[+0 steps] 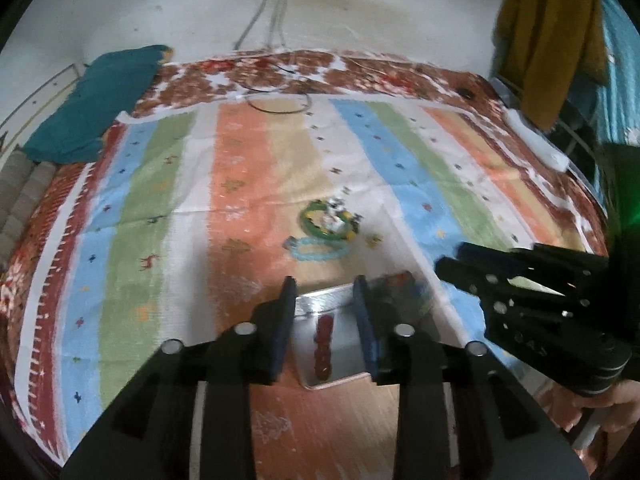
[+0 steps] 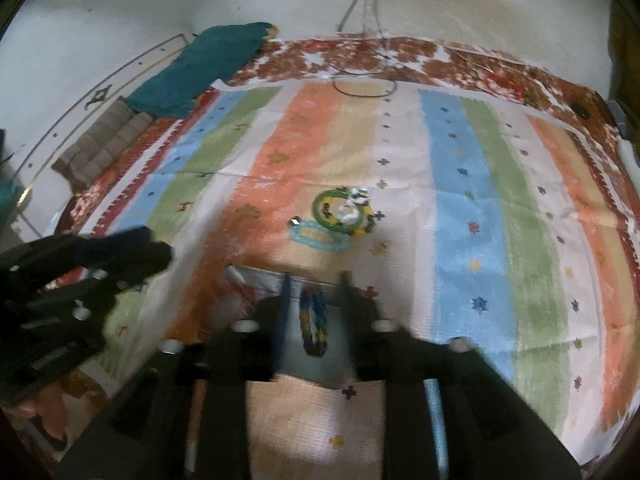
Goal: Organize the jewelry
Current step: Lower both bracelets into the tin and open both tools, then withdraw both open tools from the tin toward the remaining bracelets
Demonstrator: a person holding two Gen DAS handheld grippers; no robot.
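Note:
In the left wrist view my left gripper [image 1: 325, 286] stands open over a silver tray [image 1: 348, 364]. A red bead bracelet [image 1: 323, 344] lies in the tray between the fingers, with a gap on each side. My right gripper [image 2: 315, 280] is open too, and a blue and yellow beaded bracelet [image 2: 314, 320] lies between its fingers, touching neither. Further out on the striped cloth [image 1: 240, 200] sits a small heap: a green bangle [image 2: 340, 212], a turquoise bead bracelet [image 2: 318, 238] and some small pieces. Each gripper shows in the other's view: the right gripper [image 1: 452, 268] and the left gripper [image 2: 156, 250].
The striped cloth covers a bed with a red floral sheet [image 1: 360, 68]. A teal cloth [image 1: 96, 104] lies at the far left corner. A dark cable loop [image 1: 280, 104] rests at the far edge. A white power strip [image 1: 536, 140] and a hanging mustard garment [image 1: 552, 40] are at the right.

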